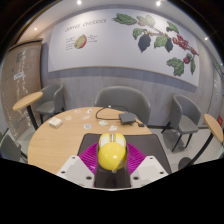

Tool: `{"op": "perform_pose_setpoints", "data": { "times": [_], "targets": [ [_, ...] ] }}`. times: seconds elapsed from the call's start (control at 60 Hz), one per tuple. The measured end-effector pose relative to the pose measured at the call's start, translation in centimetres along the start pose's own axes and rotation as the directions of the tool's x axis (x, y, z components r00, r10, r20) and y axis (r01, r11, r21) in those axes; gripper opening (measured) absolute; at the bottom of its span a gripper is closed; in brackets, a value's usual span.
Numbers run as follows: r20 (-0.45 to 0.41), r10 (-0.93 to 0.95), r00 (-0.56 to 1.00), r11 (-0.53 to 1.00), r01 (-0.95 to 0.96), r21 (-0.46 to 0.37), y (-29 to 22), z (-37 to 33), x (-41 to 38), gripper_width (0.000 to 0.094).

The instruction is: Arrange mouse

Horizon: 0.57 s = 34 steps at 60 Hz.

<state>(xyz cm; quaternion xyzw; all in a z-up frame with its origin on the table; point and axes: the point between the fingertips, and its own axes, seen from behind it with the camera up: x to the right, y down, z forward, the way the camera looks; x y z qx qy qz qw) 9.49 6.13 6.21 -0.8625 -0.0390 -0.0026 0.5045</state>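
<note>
The gripper [112,160] is closed on a yellow mouse [112,153], both magenta pads [90,158] pressing its sides, held above the near edge of the round wooden table [60,140].

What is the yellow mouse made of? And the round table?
The rounded yellow computer mouse, held between the gripper fingers, looks like smooth plastic: it has an even colour with a soft sheen. The round light-brown table seems to be wood or wood-look laminate: pale tan, flat and matte. Its grain is too faint to tell.

Mouse [112,154] between fingers [88,158] (table [55,145] beyond).
</note>
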Motion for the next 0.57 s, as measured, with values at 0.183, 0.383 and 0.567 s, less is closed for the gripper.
{"op": "perform_pose_setpoints", "data": {
  "times": [0.183, 0.383, 0.567],
  "targets": [
    [-0.013, 0.012, 1.0, 0.99, -0.014, -0.138, 7.3, 2.2, 2.0, 0.0365],
    [0.074, 0.024, 0.997, 0.982, -0.01, -0.191, 8.1, 0.8, 1.5, 0.0672],
    [0.129, -0.024, 0.991, 0.99, 0.042, -0.135, 8.1, -5.1, 2.7, 0.086]
  ]
}}
